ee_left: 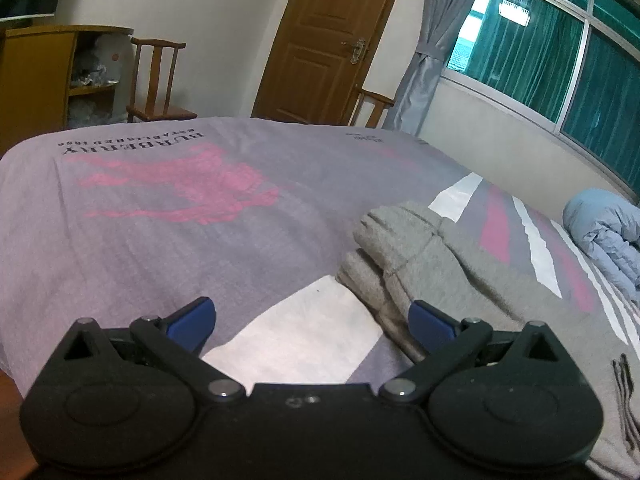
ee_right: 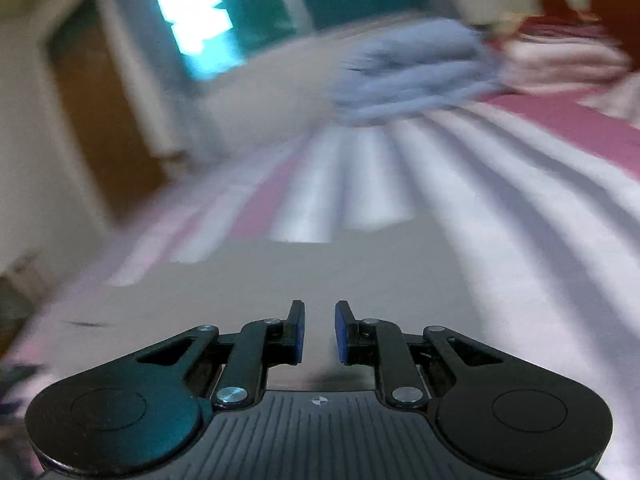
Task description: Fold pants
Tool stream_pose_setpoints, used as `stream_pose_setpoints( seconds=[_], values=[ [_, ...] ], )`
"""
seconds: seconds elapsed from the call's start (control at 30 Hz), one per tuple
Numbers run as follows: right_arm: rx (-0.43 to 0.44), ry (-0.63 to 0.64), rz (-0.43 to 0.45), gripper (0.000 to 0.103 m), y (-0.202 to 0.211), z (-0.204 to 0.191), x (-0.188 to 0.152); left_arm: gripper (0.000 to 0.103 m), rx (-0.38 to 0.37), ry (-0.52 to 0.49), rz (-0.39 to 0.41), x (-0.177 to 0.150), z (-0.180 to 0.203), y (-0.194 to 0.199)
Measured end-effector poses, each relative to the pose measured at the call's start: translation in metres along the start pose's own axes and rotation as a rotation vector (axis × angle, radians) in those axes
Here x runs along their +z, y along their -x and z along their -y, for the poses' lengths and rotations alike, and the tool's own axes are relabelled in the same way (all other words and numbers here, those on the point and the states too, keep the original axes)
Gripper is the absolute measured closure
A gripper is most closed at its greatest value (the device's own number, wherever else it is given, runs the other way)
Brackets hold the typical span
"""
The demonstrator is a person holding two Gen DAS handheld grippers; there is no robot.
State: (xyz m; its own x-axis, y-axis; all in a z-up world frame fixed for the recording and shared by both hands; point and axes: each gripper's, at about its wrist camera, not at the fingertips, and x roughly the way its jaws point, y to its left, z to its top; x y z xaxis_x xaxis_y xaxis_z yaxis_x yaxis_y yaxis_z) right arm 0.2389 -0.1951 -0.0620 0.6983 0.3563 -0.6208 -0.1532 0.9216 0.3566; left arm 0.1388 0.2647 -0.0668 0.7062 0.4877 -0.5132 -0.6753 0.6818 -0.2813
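The grey pants [ee_left: 452,268] lie on the bed, bunched in thick folds, to the right of my left gripper [ee_left: 312,320]. The left gripper is open wide and empty, hovering above the sheet with its right finger beside the pants' near edge. In the blurred right wrist view the pants show as a smooth grey area [ee_right: 320,272] under and ahead of my right gripper [ee_right: 319,332]. The right gripper's jaws stand a narrow gap apart with nothing between them.
The bed [ee_left: 160,208] has a purple sheet with pink print and white stripes. A light blue garment [ee_left: 608,228] lies at the far right, also in the right wrist view [ee_right: 416,72], beside a pink-white pile [ee_right: 568,60]. Wooden chairs [ee_left: 156,80], a door and a window stand beyond.
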Motion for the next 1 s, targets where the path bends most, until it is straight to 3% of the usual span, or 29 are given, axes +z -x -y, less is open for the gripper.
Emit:
stream_pose_setpoints(
  seconds=[0.03, 0.23, 0.27, 0.33, 0.47, 0.5, 0.57, 0.63, 0.7, 0.77, 0.87, 1.0],
  values=[
    [0.033, -0.018, -0.058, 0.087, -0.011, 0.011, 0.001, 0.006, -0.001, -0.005, 0.0, -0.001, 0.001, 0.0],
    [0.047, -0.092, 0.127, 0.087, -0.021, 0.024, 0.059, 0.006, -0.002, -0.027, -0.014, 0.0, 0.004, -0.001],
    [0.036, -0.083, 0.101, 0.087, -0.037, 0.026, 0.069, 0.006, -0.001, -0.023, -0.016, 0.001, 0.003, -0.001],
    [0.029, -0.121, -0.099, 0.084, -0.076, 0.039, 0.075, 0.006, 0.008, -0.013, -0.022, 0.003, 0.004, -0.003],
    [0.078, -0.114, 0.031, 0.082, -0.04, 0.042, 0.067, 0.006, -0.008, 0.013, -0.02, 0.003, 0.006, 0.0],
    [0.083, -0.085, 0.087, 0.079, -0.022, 0.042, 0.056, 0.006, -0.029, 0.015, -0.024, 0.004, 0.008, 0.001],
    [0.075, -0.008, 0.154, 0.048, 0.012, 0.039, 0.026, 0.008, -0.074, 0.004, -0.011, 0.006, 0.01, 0.006],
    [0.068, -0.007, 0.191, 0.038, 0.04, 0.041, 0.004, 0.011, -0.159, 0.022, -0.025, 0.009, 0.01, 0.008],
    [0.11, -0.059, 0.237, 0.038, 0.058, 0.042, 0.008, 0.013, -0.247, 0.042, -0.057, 0.011, 0.009, 0.002],
    [0.1, -0.086, 0.268, 0.038, 0.066, 0.039, 0.007, 0.013, -0.344, 0.117, -0.125, 0.013, 0.002, -0.01],
    [0.095, -0.105, 0.266, 0.038, 0.078, 0.043, 0.003, 0.012, -0.408, 0.184, -0.214, 0.014, -0.008, -0.03],
    [0.093, -0.184, 0.271, 0.038, 0.081, 0.055, 0.001, 0.007, -0.548, 0.291, -0.299, 0.021, -0.025, -0.058]
  ],
)
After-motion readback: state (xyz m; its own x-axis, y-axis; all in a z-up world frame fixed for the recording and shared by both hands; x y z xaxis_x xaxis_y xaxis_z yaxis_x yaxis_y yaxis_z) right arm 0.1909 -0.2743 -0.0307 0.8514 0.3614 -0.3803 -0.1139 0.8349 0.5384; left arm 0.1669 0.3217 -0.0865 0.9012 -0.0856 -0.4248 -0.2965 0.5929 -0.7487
